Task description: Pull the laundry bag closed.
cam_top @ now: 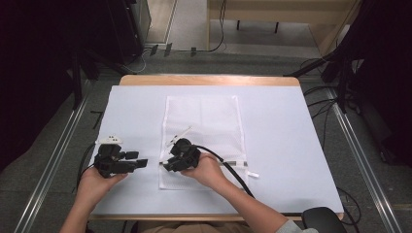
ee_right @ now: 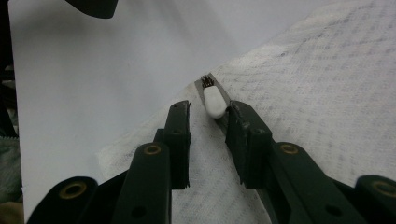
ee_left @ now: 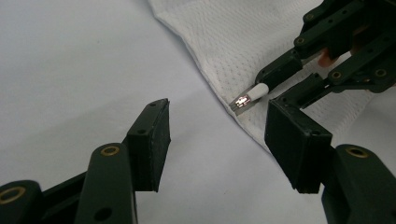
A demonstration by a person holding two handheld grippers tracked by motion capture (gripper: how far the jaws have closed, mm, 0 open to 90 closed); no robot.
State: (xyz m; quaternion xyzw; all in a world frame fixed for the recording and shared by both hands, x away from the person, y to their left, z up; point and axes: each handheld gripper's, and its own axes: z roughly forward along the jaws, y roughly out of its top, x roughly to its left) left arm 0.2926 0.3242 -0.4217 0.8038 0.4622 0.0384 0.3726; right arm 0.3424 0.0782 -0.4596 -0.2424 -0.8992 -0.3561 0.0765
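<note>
While my right gripper's (ee_right: 208,135) jaws stand apart around the small white zipper pull (ee_right: 214,101), it could slip aside. My left gripper (ee_left: 215,144), jaws also apart and empty, steadies nothing, so the white mesh laundry bag (cam_top: 204,116) may drag.

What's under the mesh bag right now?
The mesh bag lies flat on the white table cover; whatever is beneath its middle is hidden. Its zipper pull sits on top, at its edge.
</note>
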